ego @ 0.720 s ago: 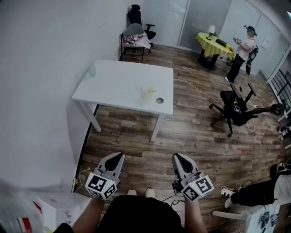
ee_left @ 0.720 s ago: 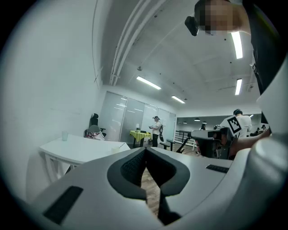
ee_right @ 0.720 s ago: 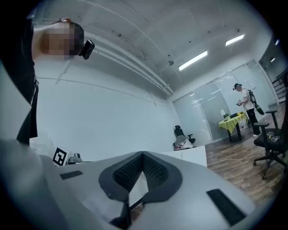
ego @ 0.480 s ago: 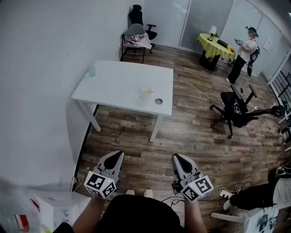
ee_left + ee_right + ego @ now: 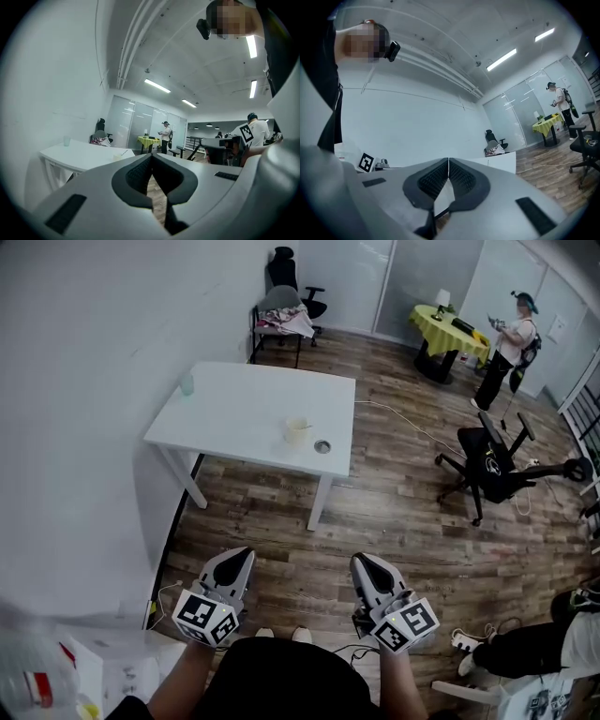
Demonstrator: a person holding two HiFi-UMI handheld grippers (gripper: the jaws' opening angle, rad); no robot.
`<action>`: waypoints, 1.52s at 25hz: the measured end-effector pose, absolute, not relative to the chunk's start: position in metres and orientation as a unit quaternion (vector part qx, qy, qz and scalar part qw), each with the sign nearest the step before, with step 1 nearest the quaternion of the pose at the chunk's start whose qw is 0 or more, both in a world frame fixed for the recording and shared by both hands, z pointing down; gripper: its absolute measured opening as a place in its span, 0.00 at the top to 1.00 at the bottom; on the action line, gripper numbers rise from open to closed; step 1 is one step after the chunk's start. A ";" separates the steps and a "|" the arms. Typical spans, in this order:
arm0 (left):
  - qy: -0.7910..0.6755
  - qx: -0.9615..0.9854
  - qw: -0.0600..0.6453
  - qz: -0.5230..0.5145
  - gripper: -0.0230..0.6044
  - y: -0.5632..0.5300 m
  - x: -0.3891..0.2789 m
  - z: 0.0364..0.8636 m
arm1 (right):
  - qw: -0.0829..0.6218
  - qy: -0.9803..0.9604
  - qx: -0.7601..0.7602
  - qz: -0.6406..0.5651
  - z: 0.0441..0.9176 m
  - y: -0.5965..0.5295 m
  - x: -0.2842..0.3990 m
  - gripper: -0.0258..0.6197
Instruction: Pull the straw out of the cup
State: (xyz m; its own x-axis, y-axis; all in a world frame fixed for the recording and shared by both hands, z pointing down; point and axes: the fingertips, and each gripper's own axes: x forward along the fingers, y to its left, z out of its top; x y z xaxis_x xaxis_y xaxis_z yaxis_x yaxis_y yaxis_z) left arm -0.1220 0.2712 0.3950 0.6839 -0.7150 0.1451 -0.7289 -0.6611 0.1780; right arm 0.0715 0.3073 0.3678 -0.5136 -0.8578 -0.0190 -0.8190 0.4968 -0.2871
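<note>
Cup (image 5: 297, 430) on table (image 5: 234, 409), well apart from closed L gripper (image 5: 244, 556), R gripper (image 5: 362, 561).

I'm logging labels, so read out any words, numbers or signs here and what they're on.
No text is readable.
Marker cubes: square patterns, no letters.
Red label on clear container: too blurred.
Dark print on white fabric: too small.

a white table (image 5: 244, 409) stands on wood-plank floor (image 5: 281, 521) beside a plain white wall (image 5: 84, 381); glass partitions (image 5: 412, 268), a yellow-clothed round table (image 5: 448, 329) and black office chairs (image 5: 486, 463) lie beyond.
</note>
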 end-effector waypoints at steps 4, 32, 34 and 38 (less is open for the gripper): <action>-0.406 0.906 0.113 0.035 0.94 0.272 -0.109 0.396 | 0.083 0.866 -0.477 -0.125 0.371 0.305 0.083 0.93; -0.418 0.899 0.121 0.047 0.94 0.256 -0.088 0.416 | 0.087 0.872 -0.458 -0.151 0.391 0.285 0.109 0.93; -0.415 0.900 0.123 0.048 0.94 0.245 -0.087 0.418 | 0.087 0.870 -0.461 -0.151 0.391 0.275 0.109 0.93; -0.407 0.903 0.125 0.049 0.94 0.222 -0.089 0.420 | 0.082 0.869 -0.463 -0.152 0.394 0.254 0.104 0.93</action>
